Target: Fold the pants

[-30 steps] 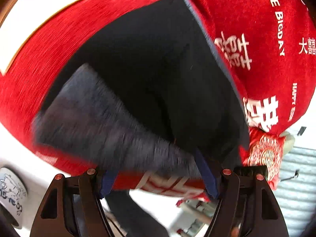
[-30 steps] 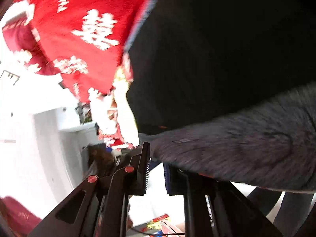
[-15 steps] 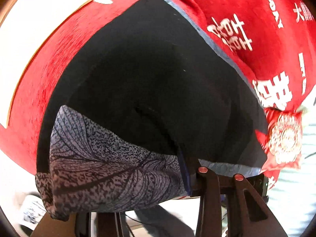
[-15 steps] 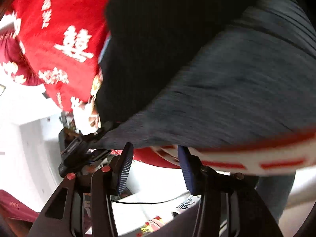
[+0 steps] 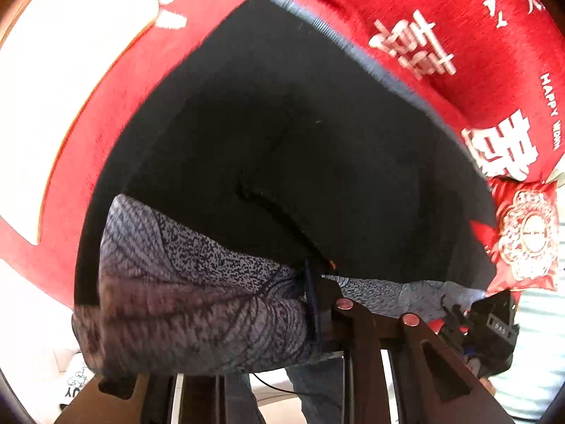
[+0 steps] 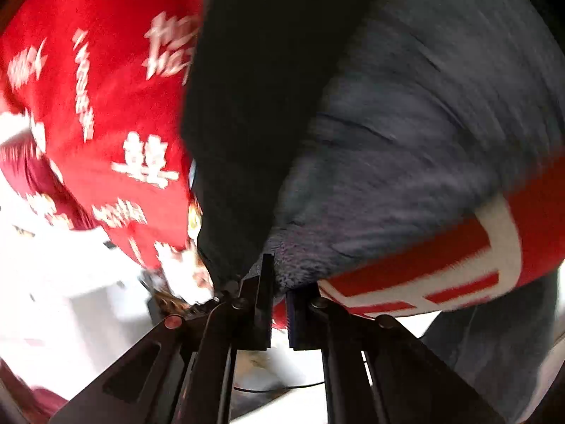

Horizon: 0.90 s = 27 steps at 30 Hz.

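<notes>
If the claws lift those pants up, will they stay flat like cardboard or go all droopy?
Probably droopy. The pants already bunch into soft wrinkles where the left claw pinches the grey patterned edge, and they sag around the right claw too. They look thin, so likely light. On the red cloth they may drag rather than slide.

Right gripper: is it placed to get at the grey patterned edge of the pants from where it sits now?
Probably yes. The right gripper sits at the near end of the pants, its jaws just closed with the grey fabric edge bunched at its tips. Nothing stands between them; blur hides how much cloth is pinched.
</notes>
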{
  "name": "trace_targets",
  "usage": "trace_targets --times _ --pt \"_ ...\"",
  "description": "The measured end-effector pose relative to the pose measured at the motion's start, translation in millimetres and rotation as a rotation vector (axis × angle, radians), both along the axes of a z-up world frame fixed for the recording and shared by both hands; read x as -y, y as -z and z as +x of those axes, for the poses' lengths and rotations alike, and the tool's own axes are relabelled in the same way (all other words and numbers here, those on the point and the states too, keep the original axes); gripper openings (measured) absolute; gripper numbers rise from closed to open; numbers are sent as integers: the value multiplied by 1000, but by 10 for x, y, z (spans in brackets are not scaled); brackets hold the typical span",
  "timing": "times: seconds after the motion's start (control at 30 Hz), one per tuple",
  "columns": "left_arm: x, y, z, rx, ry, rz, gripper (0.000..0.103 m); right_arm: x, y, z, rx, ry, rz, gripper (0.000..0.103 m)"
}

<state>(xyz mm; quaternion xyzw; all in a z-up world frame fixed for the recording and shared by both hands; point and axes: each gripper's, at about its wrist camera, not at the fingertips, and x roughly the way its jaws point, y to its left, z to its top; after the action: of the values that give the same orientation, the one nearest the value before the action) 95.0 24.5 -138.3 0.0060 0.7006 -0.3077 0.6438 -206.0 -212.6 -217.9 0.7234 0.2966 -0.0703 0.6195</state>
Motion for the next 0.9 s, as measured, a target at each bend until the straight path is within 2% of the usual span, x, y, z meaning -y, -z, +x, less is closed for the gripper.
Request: trace_targets --times 0.1,0.2,0.3,0.37,0.4,0.43,0.5,0.57,0.7,0.77,0.83,0.87,0.9 --pt "160 -355 111 31 9 -36 24 293 -372 167 17 -79 -59 6" --pt "455 -668 299 95 25 -77 24 575 -796 552 51 -138 -92 6" --pt "827 -818 621 141 16 -109 24 995 -1016 916 72 -203 -121 6" --pt "1099 -777 815 182 21 -90 26 1283 -1053 1226 59 -251 -118 7" --pt "1237 -713 927 203 23 -75 33 1426 -1036 1404 44 -280 -103 8" --pt "1314 -670 993 226 24 -62 46 1535 -962 1559 26 -307 -92 9" --pt "1512 -452 1184 314 17 5 57 1740 -837 1933 -26 -354 -107 10" --pt "1562 -202 1320 325 6 47 57 1922 -609 2201 -54 -392 -109 11" --pt "1683 318 1574 295 -69 111 59 2072 -146 2401 -87 -392 -87 11" --pt "1720 298 1569 319 -80 130 59 2113 41 2498 -107 -374 -68 10" --pt "1704 173 1538 317 -67 148 59 2121 80 2456 -102 -342 -46 11" --pt "1654 67 1525 317 -71 138 59 2095 30 2472 -105 -359 -54 14" --pt "1561 -63 1520 327 -80 123 59 2077 -30 2470 -105 -379 -72 26"
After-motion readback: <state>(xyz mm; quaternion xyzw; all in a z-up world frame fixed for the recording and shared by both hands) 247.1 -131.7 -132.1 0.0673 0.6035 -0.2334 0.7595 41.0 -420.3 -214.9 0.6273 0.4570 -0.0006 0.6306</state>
